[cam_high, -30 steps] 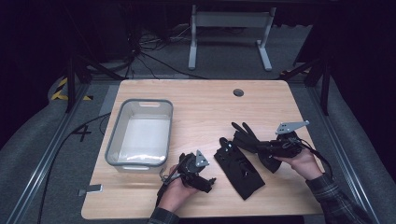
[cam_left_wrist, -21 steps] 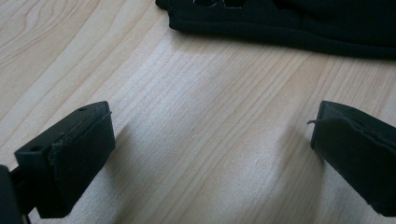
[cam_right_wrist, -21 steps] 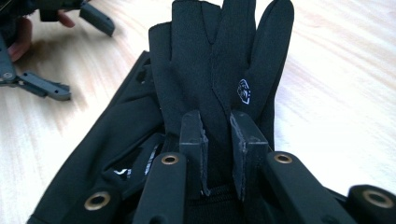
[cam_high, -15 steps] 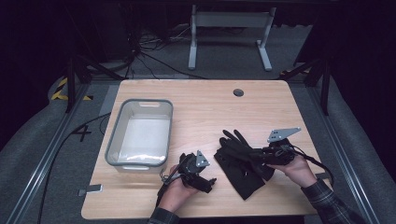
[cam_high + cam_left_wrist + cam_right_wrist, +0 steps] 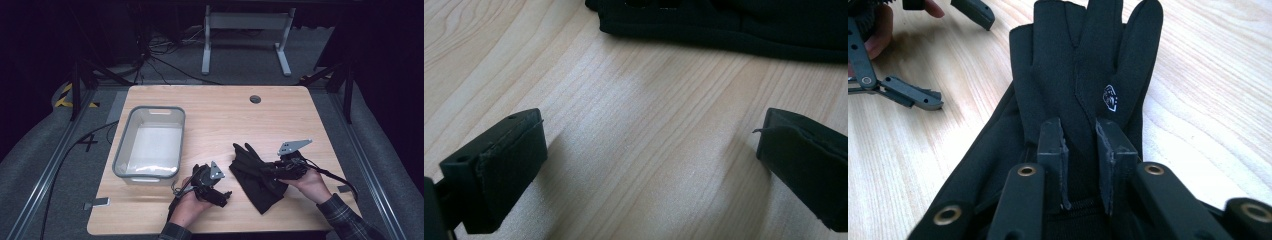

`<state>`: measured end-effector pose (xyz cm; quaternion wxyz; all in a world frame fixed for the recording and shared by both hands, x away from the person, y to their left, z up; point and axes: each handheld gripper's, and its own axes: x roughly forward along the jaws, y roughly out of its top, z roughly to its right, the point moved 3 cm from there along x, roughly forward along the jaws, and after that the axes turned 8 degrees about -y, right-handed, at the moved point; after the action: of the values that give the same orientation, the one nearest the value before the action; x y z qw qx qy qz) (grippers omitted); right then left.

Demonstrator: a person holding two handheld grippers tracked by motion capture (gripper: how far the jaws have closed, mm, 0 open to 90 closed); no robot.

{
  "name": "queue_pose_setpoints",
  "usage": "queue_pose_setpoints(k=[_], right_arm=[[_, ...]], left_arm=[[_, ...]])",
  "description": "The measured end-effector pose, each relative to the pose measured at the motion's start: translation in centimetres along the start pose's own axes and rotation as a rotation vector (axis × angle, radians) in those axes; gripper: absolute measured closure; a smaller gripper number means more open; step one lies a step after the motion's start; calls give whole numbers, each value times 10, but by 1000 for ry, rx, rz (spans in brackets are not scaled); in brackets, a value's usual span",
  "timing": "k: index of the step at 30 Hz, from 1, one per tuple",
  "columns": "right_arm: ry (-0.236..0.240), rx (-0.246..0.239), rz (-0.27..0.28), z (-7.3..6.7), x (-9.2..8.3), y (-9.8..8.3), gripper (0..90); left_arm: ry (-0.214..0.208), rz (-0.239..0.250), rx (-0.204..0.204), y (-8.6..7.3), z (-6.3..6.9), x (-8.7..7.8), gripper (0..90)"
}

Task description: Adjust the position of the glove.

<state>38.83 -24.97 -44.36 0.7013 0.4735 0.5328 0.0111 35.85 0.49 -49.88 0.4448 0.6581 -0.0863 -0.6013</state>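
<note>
Bin [image 5: 150, 145] with pale lining, right gripper [image 5: 1082, 131] clenched on black glove [image 5: 1083, 75], left gripper [image 5: 649, 150] released.

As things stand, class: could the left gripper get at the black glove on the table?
Probably yes. The left gripper has its jaws open over bare wood, and the black glove lies just ahead with nothing between; the right gripper already pinches it.

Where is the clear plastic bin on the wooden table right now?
In the high view, the clear plastic bin sits on the left half of the wooden table, just beyond the left gripper and apart from the black gloves.
</note>
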Motion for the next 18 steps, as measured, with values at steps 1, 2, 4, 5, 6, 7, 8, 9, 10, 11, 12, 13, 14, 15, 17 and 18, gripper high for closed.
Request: queue_pose_setpoints(k=[1, 2, 4, 5, 6, 7, 8, 9, 10, 11, 12, 13, 14, 15, 17, 18], right_arm=[[3, -1, -1, 0, 0, 0, 739], [8, -2, -1, -1, 1, 0, 728], [15, -2, -1, -2, 2, 0, 702], [17, -1, 1, -2, 2, 0, 704], [23, -1, 7, -2, 1, 0, 683], [27, -1, 14, -1, 0, 1, 668], [27, -1, 18, -1, -1, 1, 660], [25, -3, 23, 0, -3, 2, 659], [17, -13, 27, 1, -5, 2, 663], [9, -22, 28, 2, -7, 1, 674], [-1, -35, 26, 3, -9, 1, 686], [-15, -45, 27, 6, -11, 0, 719], [-26, -54, 28, 8, -13, -1, 752], [-30, -62, 36, 11, -17, -3, 794], [-29, -64, 38, 16, -19, -5, 819], [-37, -63, 27, 26, -24, -12, 829]], left_arm=[[-1, -2, 0, 0, 0, 0, 1], [0, 0, 0, 0, 0, 0, 1], [0, 0, 0, 0, 0, 0, 1], [0, 0, 0, 0, 0, 0, 1], [-1, -2, 0, 0, 0, 0, 1], [-1, -2, 0, 0, 0, 0, 1], [0, 0, 0, 0, 0, 0, 1], [-1, -2, 0, 0, 0, 0, 1], [0, 0, 0, 0, 0, 0, 1], [-2, -3, -1, 0, 0, 0, 1], [-1, -2, 0, 0, 0, 0, 1], [-1, -2, 0, 0, 0, 0, 1], [-1, -2, 0, 0, 0, 0, 1], [0, 0, 0, 0, 0, 0, 1], [0, 0, 0, 0, 0, 0, 1], [-2, -2, -1, 0, 0, 0, 1]])
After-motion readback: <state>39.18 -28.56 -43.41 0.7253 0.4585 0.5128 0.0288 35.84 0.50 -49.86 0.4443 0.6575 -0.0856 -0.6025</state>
